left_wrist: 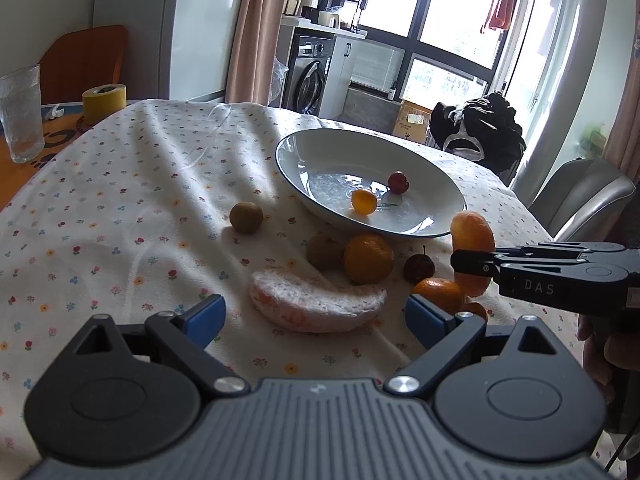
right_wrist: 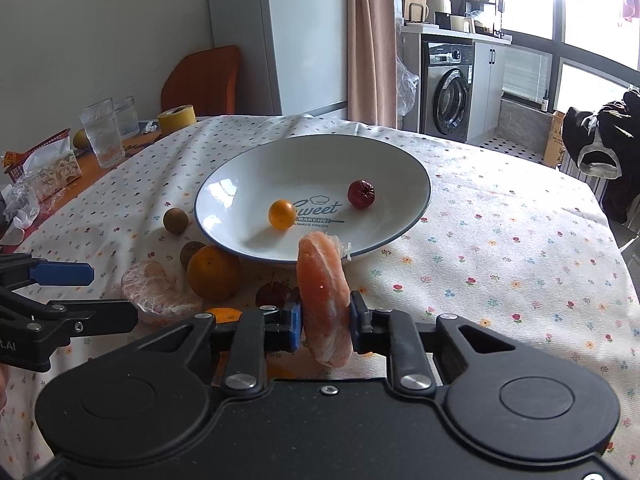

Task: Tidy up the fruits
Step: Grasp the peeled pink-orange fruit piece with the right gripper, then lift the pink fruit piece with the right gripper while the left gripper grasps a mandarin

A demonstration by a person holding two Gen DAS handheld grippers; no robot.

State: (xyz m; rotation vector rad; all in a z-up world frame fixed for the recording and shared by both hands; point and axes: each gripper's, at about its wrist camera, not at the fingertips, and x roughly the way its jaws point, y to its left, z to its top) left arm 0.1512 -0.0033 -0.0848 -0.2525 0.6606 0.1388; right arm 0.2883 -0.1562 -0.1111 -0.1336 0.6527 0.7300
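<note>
A white plate (right_wrist: 320, 160) on the flowered cloth holds a small orange fruit (right_wrist: 282, 214) and a red fruit (right_wrist: 361, 194). My right gripper (right_wrist: 326, 322) is shut on a peeled pink-orange citrus segment (right_wrist: 322, 292), held upright just in front of the plate's near rim. The same segment (left_wrist: 472, 240) shows in the right gripper (left_wrist: 466, 264) at the right of the left wrist view. My left gripper (left_wrist: 316, 314) is open above a plastic-wrapped segment (left_wrist: 316, 300). A mandarin (left_wrist: 368, 258), two brown fruits (left_wrist: 246, 218) (left_wrist: 324, 250), a dark red fruit (left_wrist: 419, 268) and another mandarin (left_wrist: 440, 294) lie beside the plate.
Drinking glasses (right_wrist: 102, 132), a yellow tape roll (right_wrist: 177, 118) and snack bags (right_wrist: 44, 164) stand at the table's far left. A grey chair (left_wrist: 580, 196) is at the right edge. Open cloth lies right of the plate (right_wrist: 500, 240).
</note>
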